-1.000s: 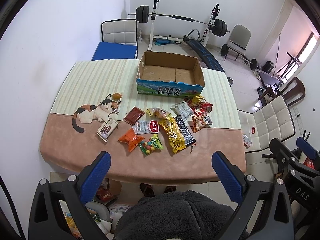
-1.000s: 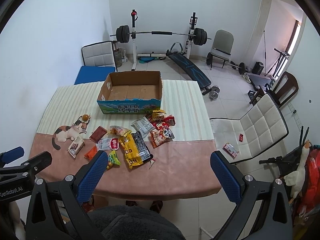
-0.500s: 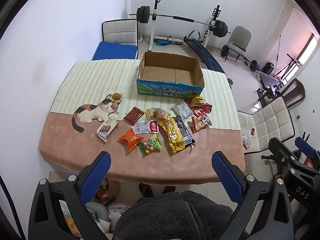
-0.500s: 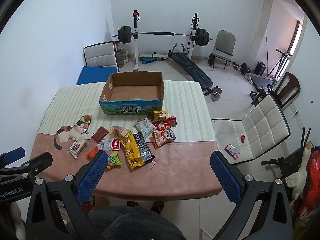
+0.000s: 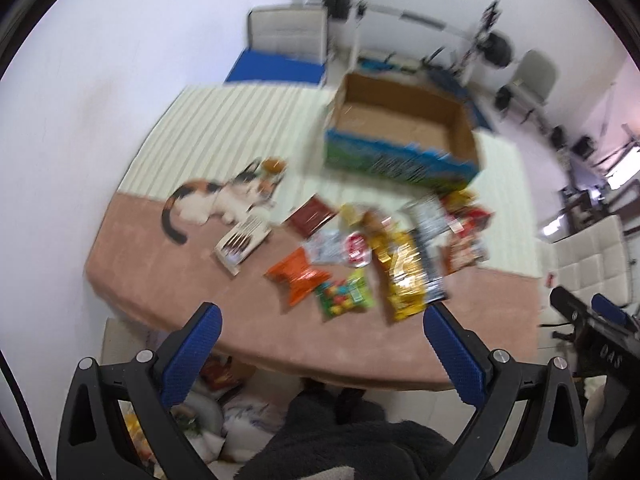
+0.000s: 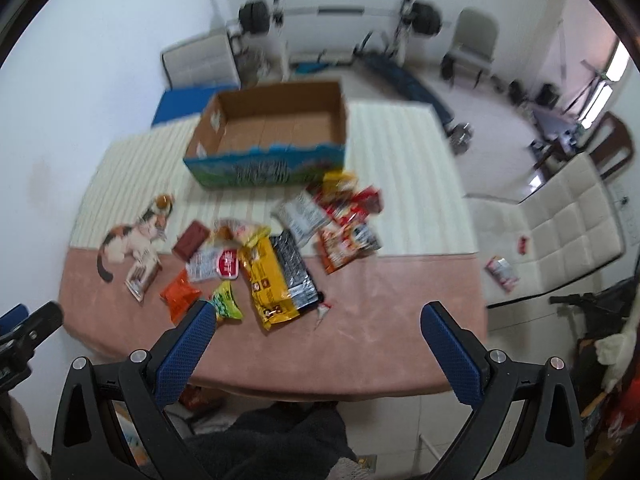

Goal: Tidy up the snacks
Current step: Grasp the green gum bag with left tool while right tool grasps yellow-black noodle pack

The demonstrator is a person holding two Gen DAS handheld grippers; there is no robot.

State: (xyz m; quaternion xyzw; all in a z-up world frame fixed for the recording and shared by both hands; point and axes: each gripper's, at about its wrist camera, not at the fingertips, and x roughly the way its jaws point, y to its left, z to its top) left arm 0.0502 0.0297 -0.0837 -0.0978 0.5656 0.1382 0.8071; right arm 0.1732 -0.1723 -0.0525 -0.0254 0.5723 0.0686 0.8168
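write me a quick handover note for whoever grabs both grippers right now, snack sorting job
Left hand-held gripper: open, empty, above the table's near edge.
Right hand-held gripper: open, empty, also short of the snacks.
Cardboard box: at the far side of the table, nothing visible inside.
Snack packets: all loose on the table in front of the box, including a yellow bag, an orange packet and a green candy bag.
Done: nothing packed yet.
Left: presumably move every packet into the box. Both views are motion-blurred, so recheck positions first.
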